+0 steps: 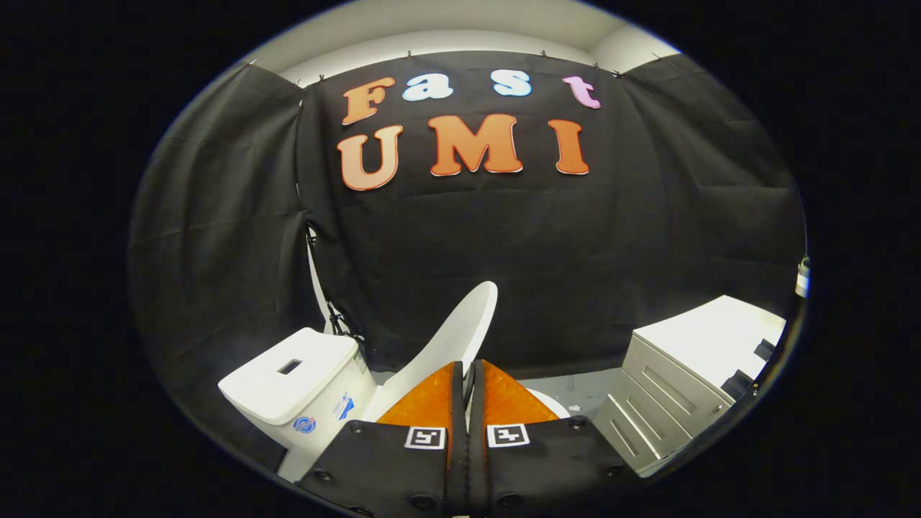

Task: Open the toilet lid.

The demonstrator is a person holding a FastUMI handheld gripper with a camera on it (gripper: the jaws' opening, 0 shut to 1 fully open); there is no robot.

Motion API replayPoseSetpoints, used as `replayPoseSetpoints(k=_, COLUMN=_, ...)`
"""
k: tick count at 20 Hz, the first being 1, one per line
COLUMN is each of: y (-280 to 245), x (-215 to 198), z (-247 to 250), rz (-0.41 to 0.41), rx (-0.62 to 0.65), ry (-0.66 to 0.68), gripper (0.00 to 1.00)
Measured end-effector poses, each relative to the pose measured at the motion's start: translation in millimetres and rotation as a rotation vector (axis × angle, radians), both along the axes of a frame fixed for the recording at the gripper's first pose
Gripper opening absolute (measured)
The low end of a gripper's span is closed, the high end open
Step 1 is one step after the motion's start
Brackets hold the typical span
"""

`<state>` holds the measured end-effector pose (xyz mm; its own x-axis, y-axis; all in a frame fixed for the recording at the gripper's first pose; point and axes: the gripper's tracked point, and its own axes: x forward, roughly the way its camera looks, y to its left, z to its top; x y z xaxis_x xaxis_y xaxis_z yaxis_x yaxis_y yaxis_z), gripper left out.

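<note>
Tank (288,381) of the toilet stands at the left against the black cloth wall. Next, the toilet lid (450,338) is raised, its long axis tilting up and rightward, free edge uppermost, lower part between the fingers. The gripper (468,370) is nearly closed, apparently pinching the lid's edge. A white cabinet (676,381) stands apart at the right.

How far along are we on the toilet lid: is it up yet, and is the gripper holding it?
Done: the toilet lid is lifted well off the bowl and stands tilted, not yet back against the tank. In hand: the gripper has its fingers closed together on the lid's edge, which runs up from between them. Left: likely tip the lid the rest of the way toward the tank, then let go.
</note>
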<state>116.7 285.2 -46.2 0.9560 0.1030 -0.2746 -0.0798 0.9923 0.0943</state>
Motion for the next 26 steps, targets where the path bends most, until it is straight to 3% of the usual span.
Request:
replayPoseSetpoints(k=9, y=67, x=0, z=40, rz=0.073, rx=-0.08, ry=-0.08, gripper=0.08)
replayPoseSetpoints(k=18, y=132, x=-10, z=58, rz=0.113, rx=-0.258, ry=-0.161, gripper=0.08)
replayPoseSetpoints(k=26, y=186, x=-19, z=71, rz=0.16, rx=-0.249, ry=-0.194, gripper=0.08)
